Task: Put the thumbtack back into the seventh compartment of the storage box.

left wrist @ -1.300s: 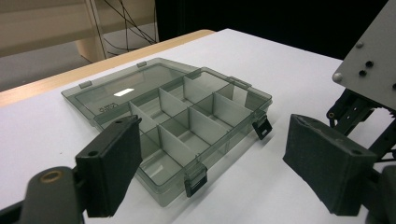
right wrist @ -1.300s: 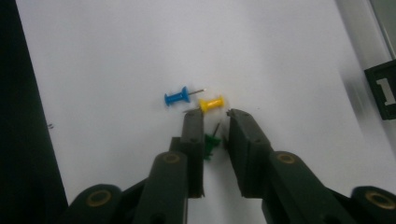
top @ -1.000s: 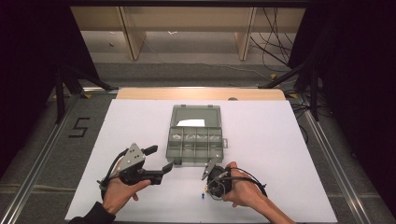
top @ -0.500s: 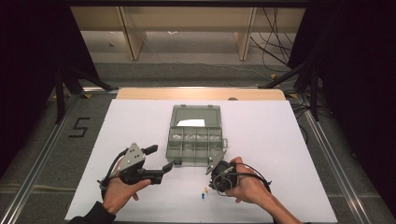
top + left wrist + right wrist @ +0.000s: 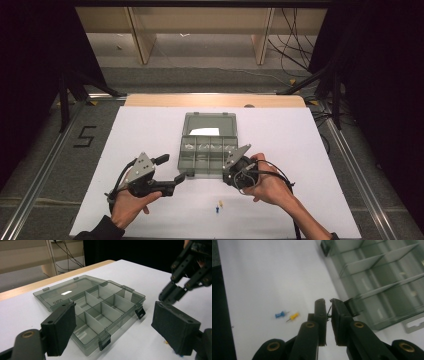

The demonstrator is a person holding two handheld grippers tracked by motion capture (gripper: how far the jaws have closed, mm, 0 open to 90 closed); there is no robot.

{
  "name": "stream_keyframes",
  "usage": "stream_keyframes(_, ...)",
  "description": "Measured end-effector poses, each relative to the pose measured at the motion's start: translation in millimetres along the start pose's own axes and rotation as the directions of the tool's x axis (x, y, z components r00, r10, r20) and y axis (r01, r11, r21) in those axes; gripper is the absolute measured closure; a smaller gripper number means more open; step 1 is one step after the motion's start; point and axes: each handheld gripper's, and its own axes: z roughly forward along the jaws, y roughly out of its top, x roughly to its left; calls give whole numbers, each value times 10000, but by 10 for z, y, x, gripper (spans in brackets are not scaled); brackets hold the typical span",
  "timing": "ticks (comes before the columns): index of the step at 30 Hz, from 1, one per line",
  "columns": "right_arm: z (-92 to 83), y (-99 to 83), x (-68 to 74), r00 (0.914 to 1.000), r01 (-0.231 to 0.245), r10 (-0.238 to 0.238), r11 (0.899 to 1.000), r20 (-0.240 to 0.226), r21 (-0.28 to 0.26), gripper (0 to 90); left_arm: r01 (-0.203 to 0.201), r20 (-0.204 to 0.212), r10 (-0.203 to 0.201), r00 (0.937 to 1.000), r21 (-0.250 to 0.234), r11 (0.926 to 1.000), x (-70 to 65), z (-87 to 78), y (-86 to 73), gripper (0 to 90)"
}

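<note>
My right tongs (image 5: 327,305) pinch a thin green pin (image 5: 328,311). Left tongs (image 5: 112,325) gape released. Ribbed smoky plastic box (image 5: 207,150) at twelve o'clock.

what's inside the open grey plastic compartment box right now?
The translucent grey plastic compartment box has a few small pale pieces in its back row of cells, too small to identify. A white slip shows in the open lid. The right gripper covers the box's front right corner.
</note>
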Motion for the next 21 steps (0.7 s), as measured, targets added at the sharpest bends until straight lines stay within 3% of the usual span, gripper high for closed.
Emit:
stream_keyframes(5, -27, 72, -110, 9996, -38, 46, 9996, 272, -297, 835, -129, 131, 130, 9998, -85, 9999, 15, 10, -1, 185)
stream_keyframes(10, 12, 162, -240, 9992, -106, 125, 9986, 384, -512, 835, 36, -7, -36, 10000, -89, 10000, 2, 10, 6, 185)
stream_keyframes(21, 66, 275, -360, 9979, -217, 263, 9969, 594, -760, 835, 175, 23, -174, 9998, -203, 9996, 9, 2, 0, 185)
